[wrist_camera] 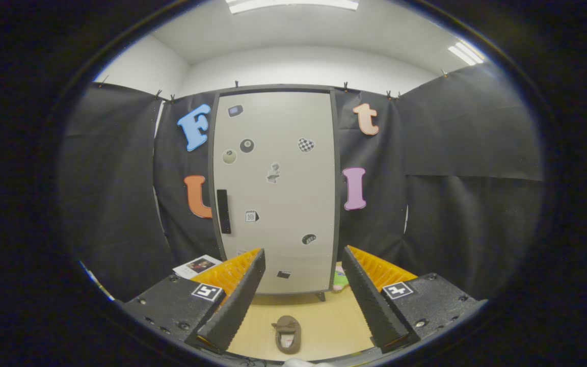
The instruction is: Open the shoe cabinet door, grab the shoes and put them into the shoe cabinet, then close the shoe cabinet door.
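- Our gripper (303, 300) stood wide open, holding nothing.
- The cabinet door (275, 188) filled mid-frame, shut; its black handle (223, 211) looked rigid, graspable.
- The shoe (288, 334), lower centre, seemed light and soft.

Black cloth (456, 153) drapes the booth around me, clipped along its top edge, with white walls (303, 66) and a white ceiling above it. Two ceiling light panels (293, 4) glow overhead. Below me lies a pale wooden floor (329, 321), running back to the cloth.
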Available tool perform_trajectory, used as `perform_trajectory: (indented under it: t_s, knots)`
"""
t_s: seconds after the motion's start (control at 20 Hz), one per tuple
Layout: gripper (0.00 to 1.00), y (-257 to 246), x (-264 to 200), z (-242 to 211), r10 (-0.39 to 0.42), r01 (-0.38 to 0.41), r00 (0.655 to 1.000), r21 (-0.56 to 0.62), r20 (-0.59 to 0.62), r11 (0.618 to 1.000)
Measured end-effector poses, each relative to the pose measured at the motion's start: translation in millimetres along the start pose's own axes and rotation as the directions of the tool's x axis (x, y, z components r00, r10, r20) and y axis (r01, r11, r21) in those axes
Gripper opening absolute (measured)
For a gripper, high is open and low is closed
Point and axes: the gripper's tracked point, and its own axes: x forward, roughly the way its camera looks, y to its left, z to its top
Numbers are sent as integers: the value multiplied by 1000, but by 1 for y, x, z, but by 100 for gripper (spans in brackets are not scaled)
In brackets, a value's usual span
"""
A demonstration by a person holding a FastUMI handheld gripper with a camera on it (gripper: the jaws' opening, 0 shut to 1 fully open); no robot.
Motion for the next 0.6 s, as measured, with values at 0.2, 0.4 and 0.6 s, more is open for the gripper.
perform_trajectory:
  t_s: [0.2, 0.4, 0.6]
  knots:
    - [99, 32, 39, 0, 49, -49, 999, 14, -14, 999]
    - [99, 79, 96, 2, 126, -126, 992, 27, -14, 992]
    - [99, 127, 157, 4, 187, -187, 982, 28, -10, 982]
